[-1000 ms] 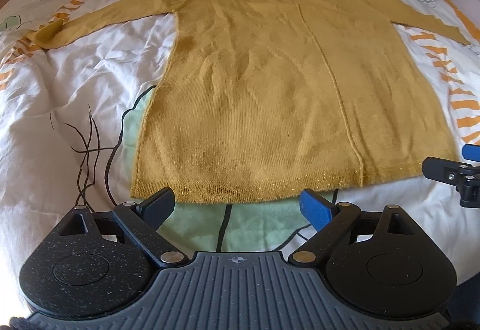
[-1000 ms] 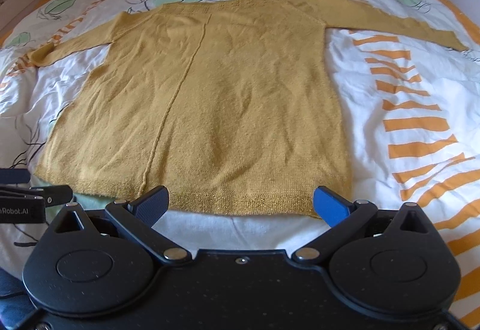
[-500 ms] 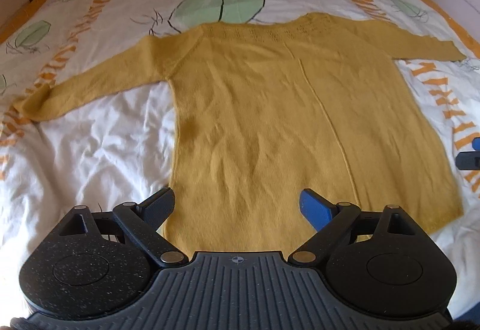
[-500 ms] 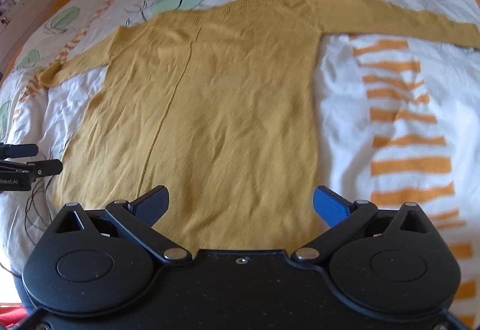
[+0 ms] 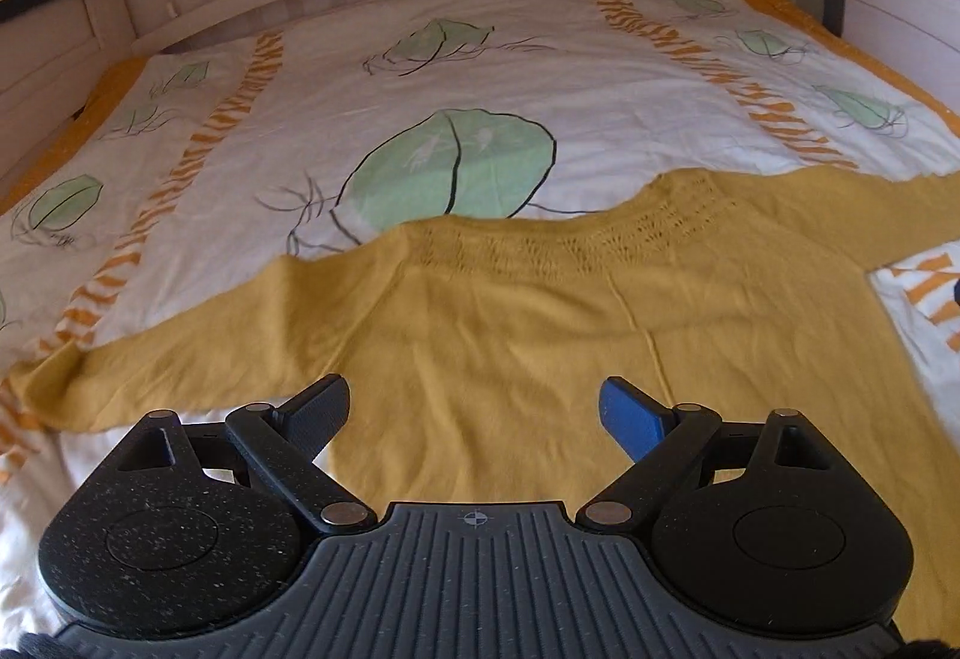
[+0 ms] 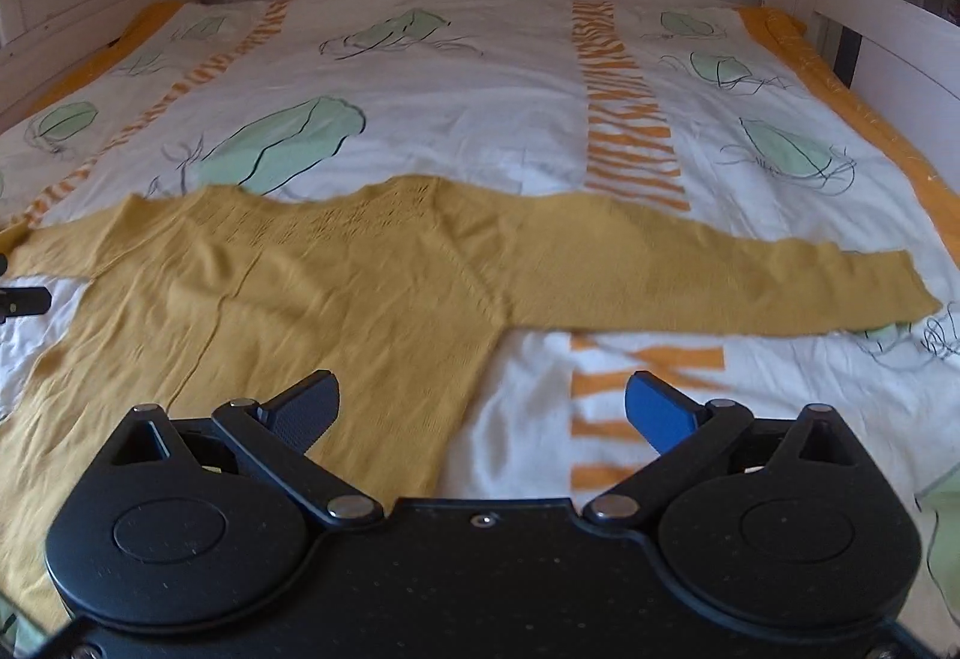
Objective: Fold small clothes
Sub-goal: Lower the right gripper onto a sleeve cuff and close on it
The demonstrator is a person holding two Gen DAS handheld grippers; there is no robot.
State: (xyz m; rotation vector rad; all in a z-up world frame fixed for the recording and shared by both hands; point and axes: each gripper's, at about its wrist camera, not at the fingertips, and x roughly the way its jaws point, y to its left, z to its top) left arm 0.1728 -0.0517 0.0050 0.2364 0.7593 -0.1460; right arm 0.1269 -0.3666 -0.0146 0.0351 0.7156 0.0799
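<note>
Both advanced from hem toward shoulders of yellow sweater (image 5: 540, 335), flat on bed cover (image 5: 480, 77). Left gripper (image 5: 474, 410) spread, empty; right gripper (image 6: 483, 407) just narrowing slightly, nothing between. Likely sleeve fold next.

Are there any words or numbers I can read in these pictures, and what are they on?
None. The yellow sweater and the bed cover show only leaf drawings and orange stripes. The left tongs body carries a small crosshair sign, no letters.
</note>
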